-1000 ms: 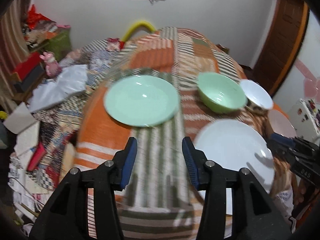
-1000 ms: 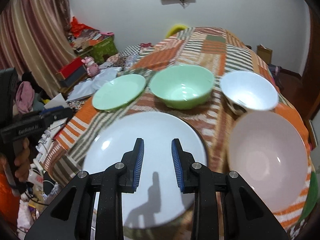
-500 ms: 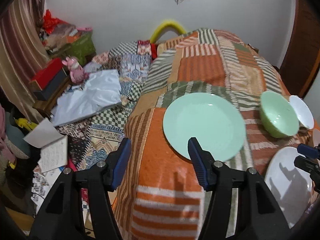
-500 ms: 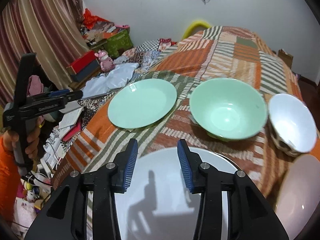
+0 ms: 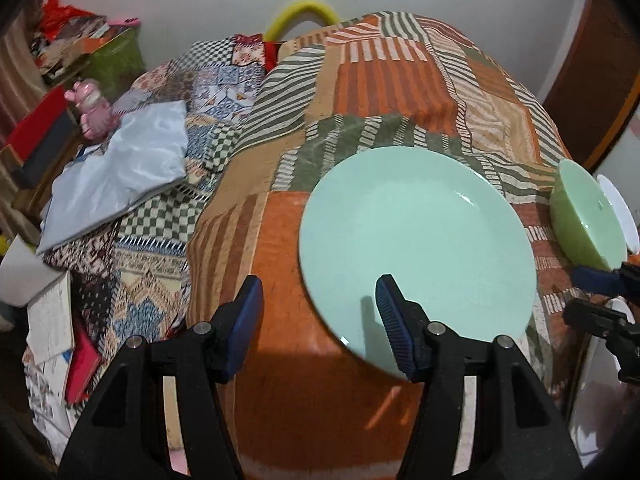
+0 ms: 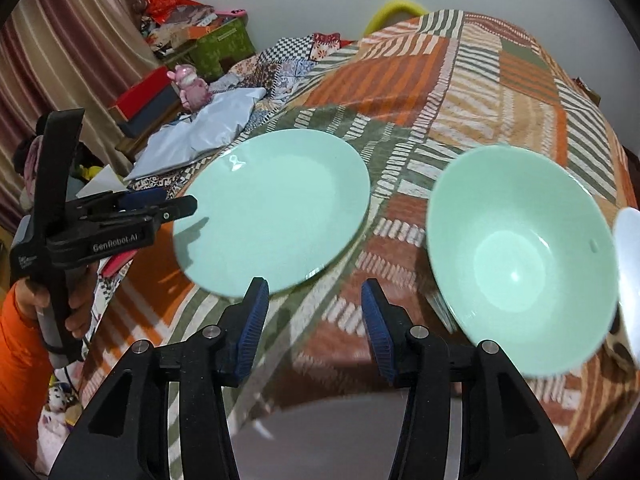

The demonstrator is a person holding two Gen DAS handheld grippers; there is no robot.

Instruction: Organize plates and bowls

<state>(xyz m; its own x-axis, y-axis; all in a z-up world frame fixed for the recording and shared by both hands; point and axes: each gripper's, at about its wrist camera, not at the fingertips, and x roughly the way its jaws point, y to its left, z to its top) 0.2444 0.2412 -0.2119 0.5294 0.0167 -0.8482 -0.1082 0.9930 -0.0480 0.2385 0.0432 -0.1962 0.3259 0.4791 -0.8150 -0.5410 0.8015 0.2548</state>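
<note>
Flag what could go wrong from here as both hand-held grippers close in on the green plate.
1. The green plate lies flat on a soft patchwork blanket; the open left hand-held gripper straddles its near rim and may pinch fabric or skid the plate.
2. The plate sits near the bed's left edge, so a push could slide it off.
3. The right hand-held gripper, jaws opening and empty, hangs between the plate and the green bowl; it could knock the bowl or meet the left one.

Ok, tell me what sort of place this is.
Probably a lived-in bedroom or spare room at home, not a kitchen: the dishes sit on a patchwork bedspread, a curtain hangs at the left, and boxes and a pink toy clutter the side.
</note>
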